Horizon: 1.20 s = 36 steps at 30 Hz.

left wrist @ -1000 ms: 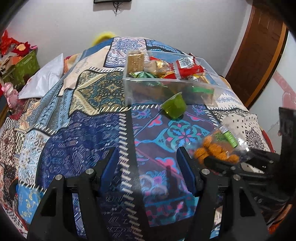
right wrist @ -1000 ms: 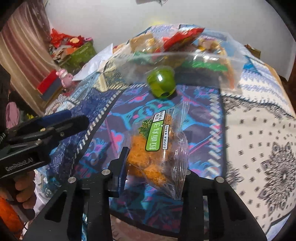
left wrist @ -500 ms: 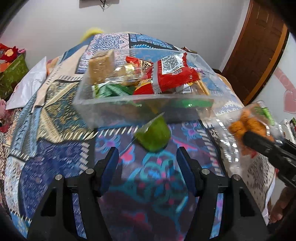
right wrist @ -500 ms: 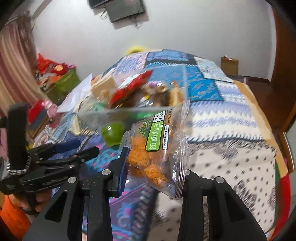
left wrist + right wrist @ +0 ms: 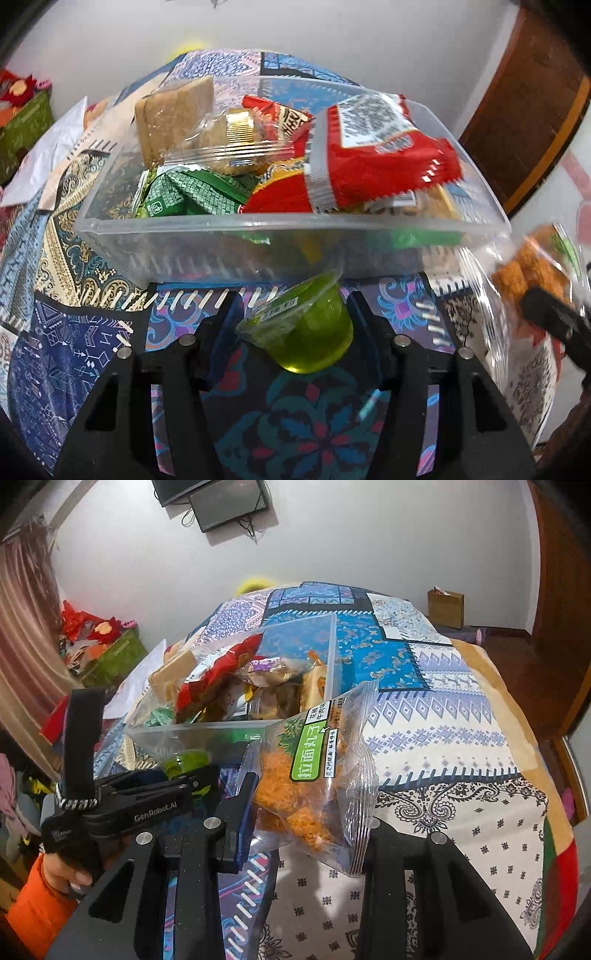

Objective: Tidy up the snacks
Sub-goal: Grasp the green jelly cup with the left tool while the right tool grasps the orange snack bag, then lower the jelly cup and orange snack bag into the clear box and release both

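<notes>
Right claw point(image 5: 306, 812) is clamped on a clear snack bag point(image 5: 317, 775) of orange crunchy balls with a green label; left claw point(image 5: 295, 332) sits wide open around a green jelly cup point(image 5: 306, 336) on the bed point(image 5: 303, 424).

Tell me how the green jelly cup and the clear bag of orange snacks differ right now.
The green jelly cup lies tipped on the quilt between the open left claw; the bag of orange snacks is held aloft in the right claw. The cup is small and rigid, the bag larger and floppy. Both sit outside the clear bin.

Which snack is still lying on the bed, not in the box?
The green jelly cup, tipped over between the left claw's fingers; others fill the clear box.
</notes>
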Available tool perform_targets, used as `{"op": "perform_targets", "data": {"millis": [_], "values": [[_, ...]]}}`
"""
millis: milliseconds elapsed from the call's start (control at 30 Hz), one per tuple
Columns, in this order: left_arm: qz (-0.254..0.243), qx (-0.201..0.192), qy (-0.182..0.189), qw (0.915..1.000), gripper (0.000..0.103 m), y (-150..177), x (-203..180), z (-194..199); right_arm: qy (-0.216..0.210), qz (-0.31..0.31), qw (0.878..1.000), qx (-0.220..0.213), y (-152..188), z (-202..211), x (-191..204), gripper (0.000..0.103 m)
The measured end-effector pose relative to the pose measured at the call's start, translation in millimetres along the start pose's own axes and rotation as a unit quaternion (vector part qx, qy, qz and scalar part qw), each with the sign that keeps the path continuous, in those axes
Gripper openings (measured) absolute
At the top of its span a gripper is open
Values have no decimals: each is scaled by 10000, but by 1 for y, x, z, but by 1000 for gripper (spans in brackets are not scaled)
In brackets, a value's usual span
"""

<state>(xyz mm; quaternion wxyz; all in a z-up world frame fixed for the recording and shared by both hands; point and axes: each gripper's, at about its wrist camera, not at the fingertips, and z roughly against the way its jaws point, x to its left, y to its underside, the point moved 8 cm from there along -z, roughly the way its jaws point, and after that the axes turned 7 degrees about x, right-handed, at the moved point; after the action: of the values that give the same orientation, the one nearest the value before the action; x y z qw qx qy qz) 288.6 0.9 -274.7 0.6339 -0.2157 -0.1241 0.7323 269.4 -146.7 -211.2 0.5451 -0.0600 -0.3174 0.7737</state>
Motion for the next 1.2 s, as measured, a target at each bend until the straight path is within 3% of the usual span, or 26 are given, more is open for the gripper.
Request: {"op": "perform_targets", "data": {"millis": [233, 367, 767, 933, 1200], "values": [[-99, -251, 43, 9996, 58, 11, 4, 31, -56, 84, 9999, -125, -9, 8, 7, 32], [-151, -580, -2, 9982, 58, 7, 9, 62, -92, 119, 9996, -243, -19, 14, 11, 32], [-157, -1534, -34, 9880, 58, -53, 13, 125, -59, 235, 9976, -646, -67, 17, 23, 33], [-153, -1579, -71, 9873, 58, -79, 12, 115, 45, 203, 9973, -700, -91, 4, 19, 33], [-169, -1246, -195, 9919, 58, -107, 16, 69, -92, 9, 9993, -363, -116, -36, 10, 33]]}}
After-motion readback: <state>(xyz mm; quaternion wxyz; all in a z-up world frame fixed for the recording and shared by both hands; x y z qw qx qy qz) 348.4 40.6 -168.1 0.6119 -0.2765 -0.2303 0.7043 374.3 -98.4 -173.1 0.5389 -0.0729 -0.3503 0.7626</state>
